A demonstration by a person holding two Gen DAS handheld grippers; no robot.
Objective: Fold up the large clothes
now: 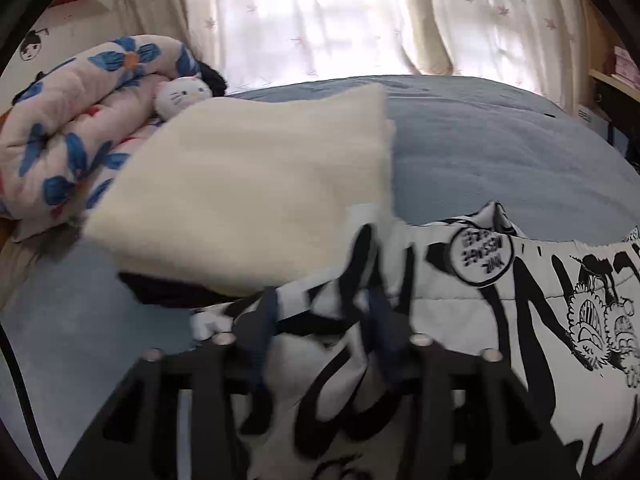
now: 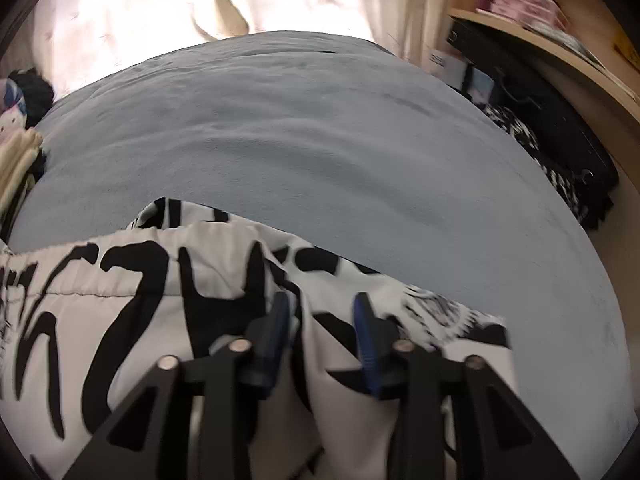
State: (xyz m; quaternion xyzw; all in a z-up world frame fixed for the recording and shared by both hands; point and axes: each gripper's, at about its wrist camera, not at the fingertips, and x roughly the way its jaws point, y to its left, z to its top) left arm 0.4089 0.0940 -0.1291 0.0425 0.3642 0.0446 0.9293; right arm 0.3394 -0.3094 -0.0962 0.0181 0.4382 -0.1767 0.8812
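Note:
A white garment with bold black print (image 1: 500, 320) lies flat along the near edge of a blue bedspread (image 1: 500, 152). My left gripper (image 1: 322, 296) hovers over its left end, jaws apart, with a bunched fold of the cloth lying between the blue fingers (image 1: 260, 328); the pads stand clear of it. In the right wrist view the same garment (image 2: 120, 300) spreads under my right gripper (image 2: 321, 298). That gripper's jaws are also apart, and only flat cloth shows in the gap between them. A folded cream cloth (image 1: 248, 188) rests just beyond the left gripper.
A rolled floral quilt (image 1: 72, 128) and a white cat plush (image 1: 182, 94) lie at the bed's far left. Curtains (image 1: 320, 20) hang behind the bed. A wooden shelf with boxes (image 2: 560, 40) and dark items (image 2: 540, 120) stand to the right of the bedspread (image 2: 320, 140).

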